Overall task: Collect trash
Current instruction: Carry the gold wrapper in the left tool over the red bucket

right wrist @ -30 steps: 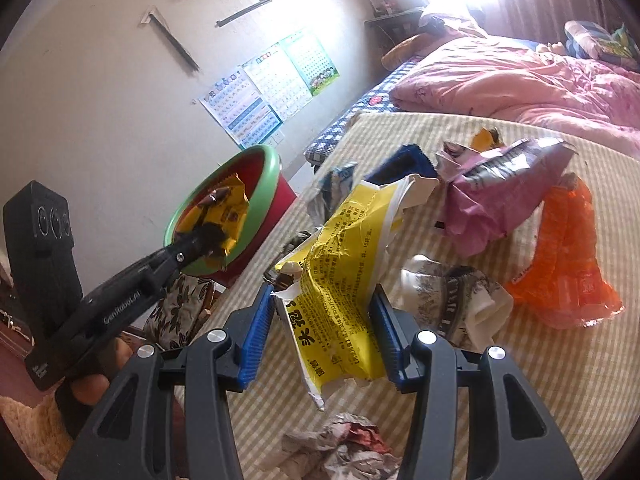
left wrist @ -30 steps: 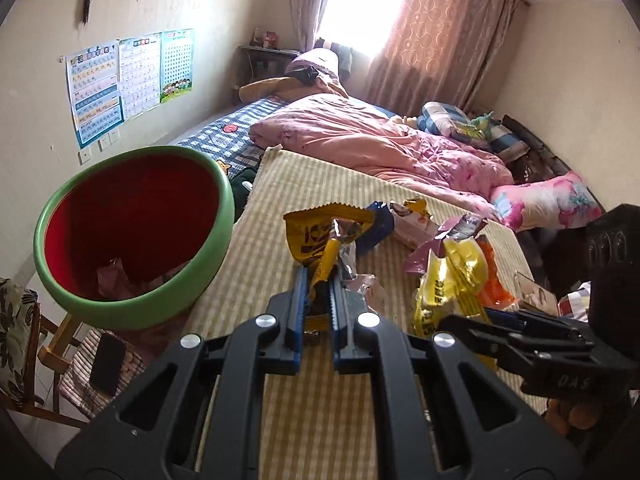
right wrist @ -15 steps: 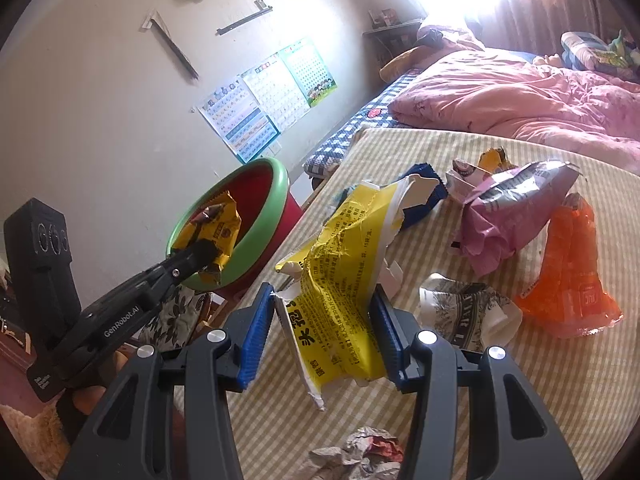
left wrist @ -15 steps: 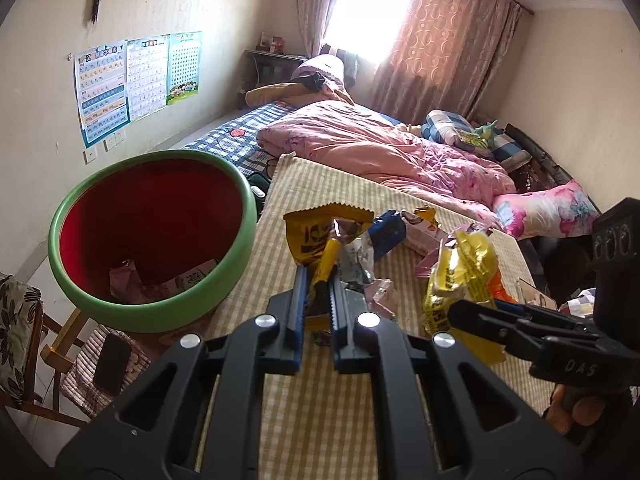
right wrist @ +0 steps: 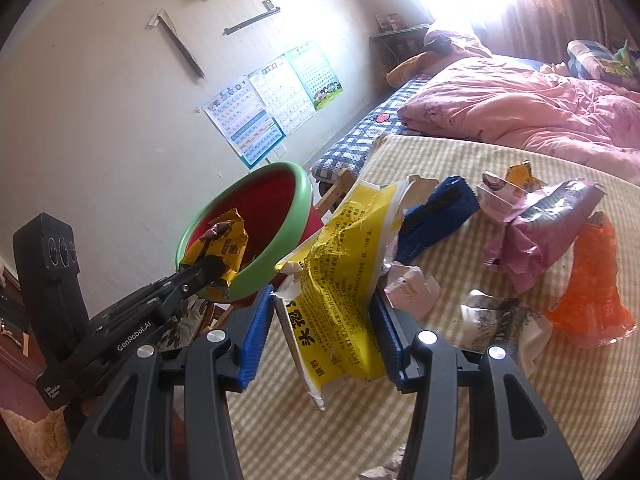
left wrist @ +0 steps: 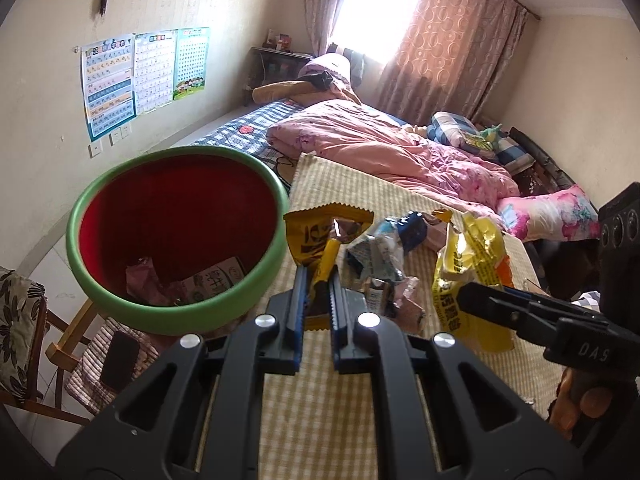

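Observation:
My left gripper (left wrist: 318, 280) is shut on a small yellow snack wrapper (left wrist: 320, 232) and holds it at the right rim of the red bin with a green rim (left wrist: 176, 316). The same gripper (right wrist: 212, 268), wrapper (right wrist: 224, 244) and bin (right wrist: 280, 256) show in the right wrist view. My right gripper (right wrist: 324, 312) is shut on a large crumpled yellow bag (right wrist: 340, 280), lifted above the striped table (right wrist: 340, 420). That bag also shows in the left wrist view (left wrist: 472, 276). The bin holds a pink wrapper (left wrist: 140, 284) and a carton (left wrist: 216, 280).
On the table lie a blue wrapper (right wrist: 440, 216), a pink-purple bag (right wrist: 540, 232), an orange bag (right wrist: 592, 288), a grey-white crumpled wrapper (right wrist: 500, 320) and small scraps (left wrist: 384, 256). A wooden chair (left wrist: 60, 360) stands under the bin. A bed with a pink quilt (left wrist: 380, 148) lies behind.
My left gripper with the small wrapper has moved closer to the bin, which now looms larger. My right gripper has lifted the yellow bag and drawn back from the table.

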Demonstrator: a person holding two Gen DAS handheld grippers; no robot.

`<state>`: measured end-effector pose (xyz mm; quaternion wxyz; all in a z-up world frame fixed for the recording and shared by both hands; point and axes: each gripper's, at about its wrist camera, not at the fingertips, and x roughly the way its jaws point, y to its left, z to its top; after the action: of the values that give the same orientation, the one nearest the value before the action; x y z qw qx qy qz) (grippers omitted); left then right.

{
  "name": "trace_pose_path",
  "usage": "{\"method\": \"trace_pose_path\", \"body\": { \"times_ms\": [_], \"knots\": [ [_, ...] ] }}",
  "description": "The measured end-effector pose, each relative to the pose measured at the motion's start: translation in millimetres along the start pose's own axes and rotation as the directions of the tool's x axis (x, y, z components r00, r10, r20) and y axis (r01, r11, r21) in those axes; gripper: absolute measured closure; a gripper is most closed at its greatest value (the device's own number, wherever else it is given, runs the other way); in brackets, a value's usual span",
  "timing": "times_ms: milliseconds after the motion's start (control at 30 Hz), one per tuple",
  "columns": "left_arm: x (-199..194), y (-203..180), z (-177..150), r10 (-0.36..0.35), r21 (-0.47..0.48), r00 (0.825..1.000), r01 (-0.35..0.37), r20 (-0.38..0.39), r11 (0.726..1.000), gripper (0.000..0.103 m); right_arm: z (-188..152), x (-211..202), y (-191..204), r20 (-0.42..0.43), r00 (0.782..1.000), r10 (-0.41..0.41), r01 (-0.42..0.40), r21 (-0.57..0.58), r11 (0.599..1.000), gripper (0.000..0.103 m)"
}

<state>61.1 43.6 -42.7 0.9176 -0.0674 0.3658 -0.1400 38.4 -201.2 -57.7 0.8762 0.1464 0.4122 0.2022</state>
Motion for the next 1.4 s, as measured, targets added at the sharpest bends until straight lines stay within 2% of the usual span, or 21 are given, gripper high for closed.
{"method": "trace_pose_path", "body": {
  "times_ms": [433, 900, 1400],
  "knots": [
    [0.3, 31.4, 9.4, 0.002, 0.003, 1.000, -0.002, -0.006, 1.000, 0.093, 6.7, 20.8, 28.9, 0.003, 1.000, -0.006, 0.006, 0.008, 1.000, 0.055],
    [6.5, 59.4, 17.7, -0.011, 0.010, 1.000, 0.011, -0.018, 1.000, 0.093, 15.2, 44.5, 43.5, 0.010, 1.000, -0.022, 0.022, 0.020, 1.000, 0.055],
    [26.8, 89.0, 35.6, 0.004, 0.009, 0.999, -0.004, -0.038, 1.000, 0.093, 36.0, 79.8, 64.6, 0.002, 1.000, -0.006, 0.006, 0.011, 1.000, 0.055]
  ]
}}
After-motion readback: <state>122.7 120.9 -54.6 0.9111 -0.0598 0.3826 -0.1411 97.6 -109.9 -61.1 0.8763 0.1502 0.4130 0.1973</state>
